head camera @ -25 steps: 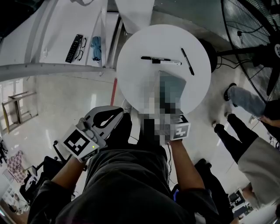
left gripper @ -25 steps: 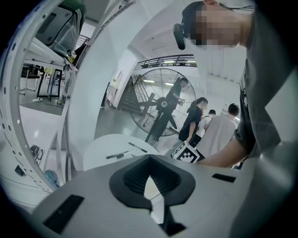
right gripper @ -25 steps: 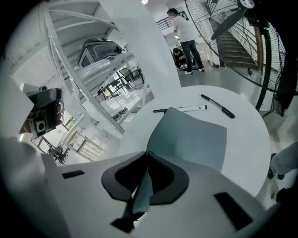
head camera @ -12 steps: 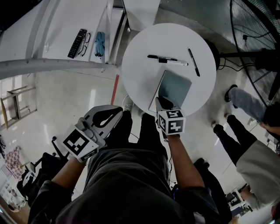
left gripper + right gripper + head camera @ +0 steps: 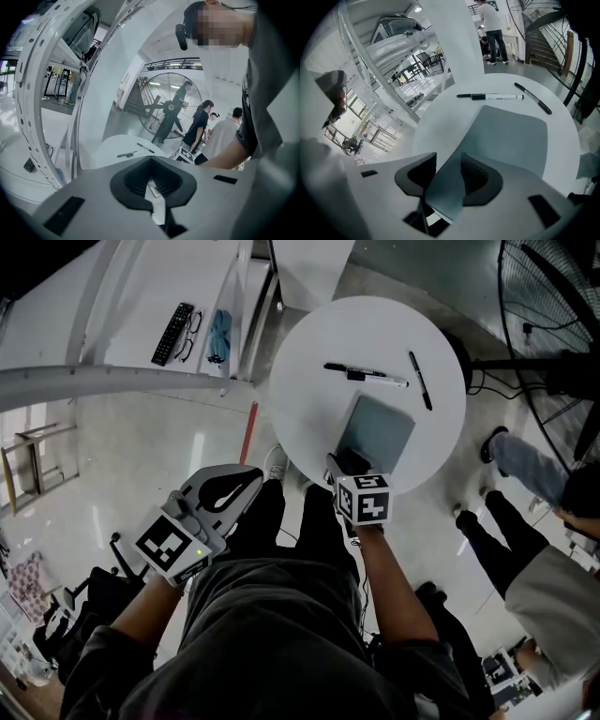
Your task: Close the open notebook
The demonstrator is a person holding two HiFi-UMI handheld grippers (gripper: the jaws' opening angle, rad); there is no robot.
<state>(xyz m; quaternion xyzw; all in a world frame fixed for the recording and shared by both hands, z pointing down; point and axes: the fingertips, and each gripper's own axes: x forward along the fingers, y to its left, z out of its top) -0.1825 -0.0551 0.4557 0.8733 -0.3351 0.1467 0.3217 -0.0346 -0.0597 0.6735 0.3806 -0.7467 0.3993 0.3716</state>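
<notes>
Most of the job looks done. The notebook (image 5: 377,432) lies shut and flat on the round white worktop (image 5: 309,381), grey cover up, towards the edge nearest you. No page or open spread is showing.

Your right claw (image 5: 345,463) is pointing steeply down at the notebook's near corner. Its jaws have just been opening and now stand well apart. The right gripper view shows the corner of the cover between the two pads, but they are not pressing on it, so you have let go without yet drawing clear.

Your left claw (image 5: 230,491) is off the worktop, down by your left side and well apart from the notebook. Its pads are together with nothing in them.

Beyond the notebook, a marker (image 5: 366,374) and a black pen (image 5: 421,381) lie apart from it and out of your way.

What is left, as far as I can judge, is small. Back the right claw off the corner without dragging the cover up or nudging the notebook over the near edge. Whether the cover sits fully flush along the spine I cannot tell from here.
</notes>
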